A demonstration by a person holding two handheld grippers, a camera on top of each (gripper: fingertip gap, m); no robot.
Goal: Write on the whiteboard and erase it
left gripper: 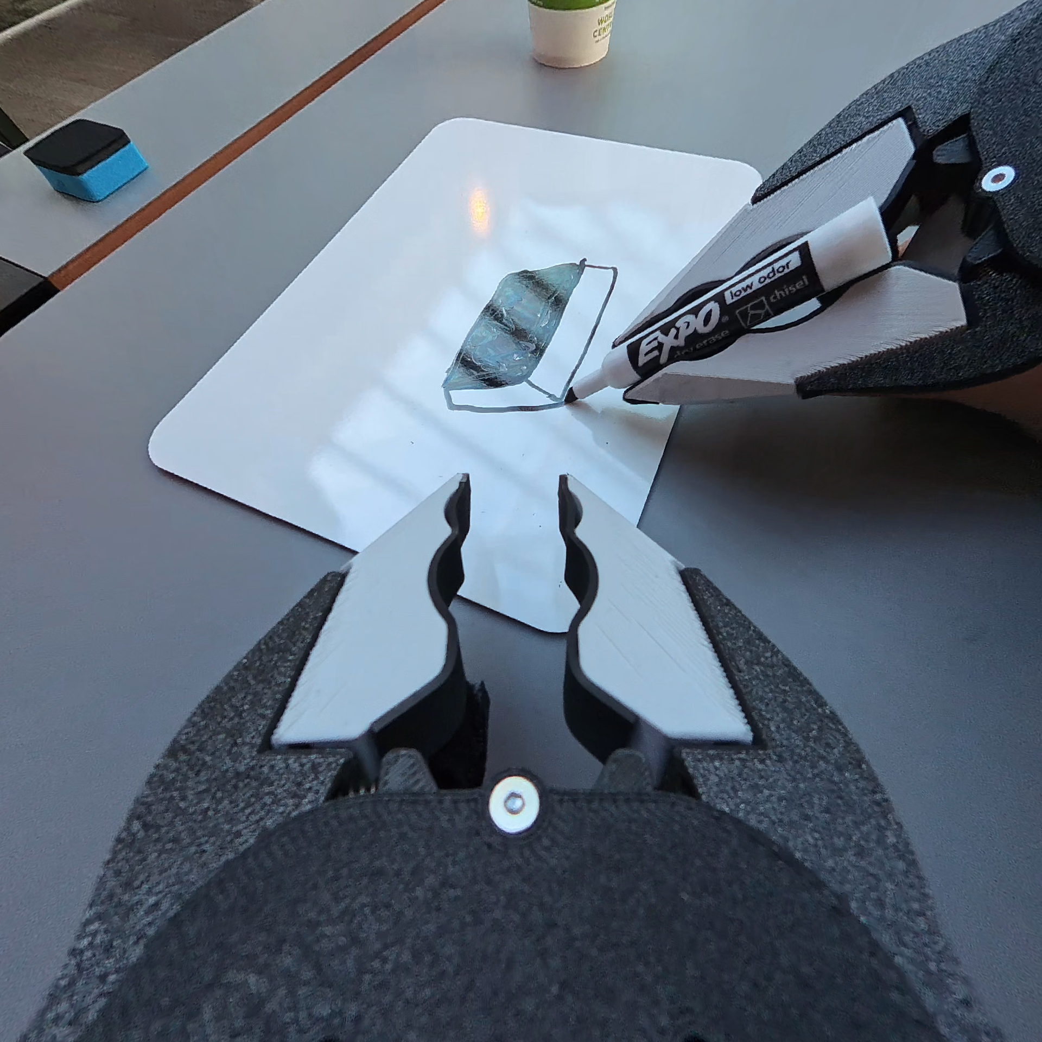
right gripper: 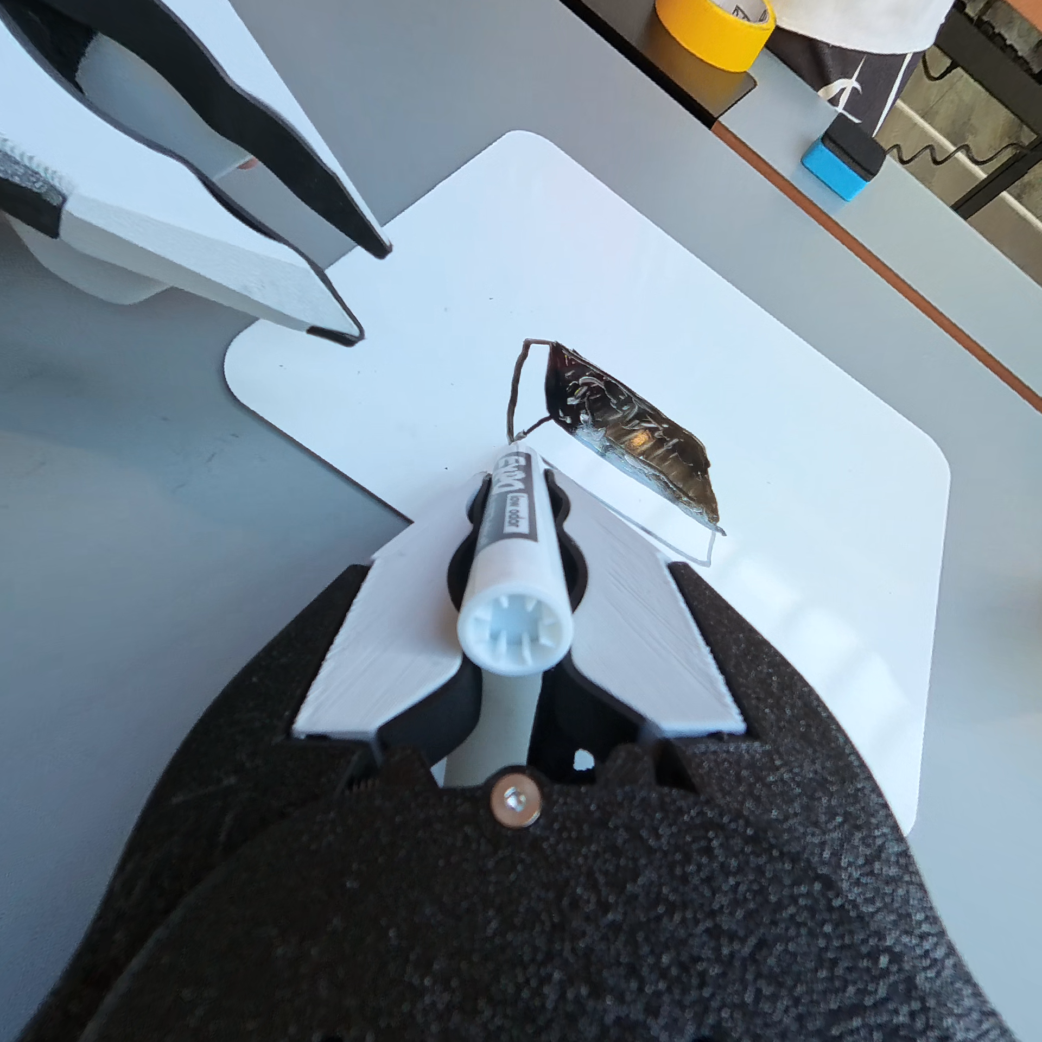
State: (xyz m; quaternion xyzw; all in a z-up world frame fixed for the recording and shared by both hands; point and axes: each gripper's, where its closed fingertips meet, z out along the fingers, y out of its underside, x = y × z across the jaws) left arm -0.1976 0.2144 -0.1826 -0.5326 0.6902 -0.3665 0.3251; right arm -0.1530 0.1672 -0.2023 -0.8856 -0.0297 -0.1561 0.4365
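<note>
Under both grippers a grey table (left gripper: 169, 507) is stretching away, with an orange-brown strip (left gripper: 225, 152) running along its far seam. Ahead of the left gripper (left gripper: 513, 485) a white dry-erase board (left gripper: 338, 428) is lying flat, bearing an outlined shape (left gripper: 524, 338) that is half filled with black ink. Beyond the board a paper cup (left gripper: 569, 34) is standing, and far to the left a blue and black eraser (left gripper: 84, 160) is sitting; a yellow tape roll (right gripper: 710, 34) is showing ahead of the right gripper. The left gripper is hanging with its jaws parted and empty over the board's near edge. The right gripper (right gripper: 516, 479) is clamping a black dry-erase marker (left gripper: 722, 316), whose tip is touching the outline's corner.
</note>
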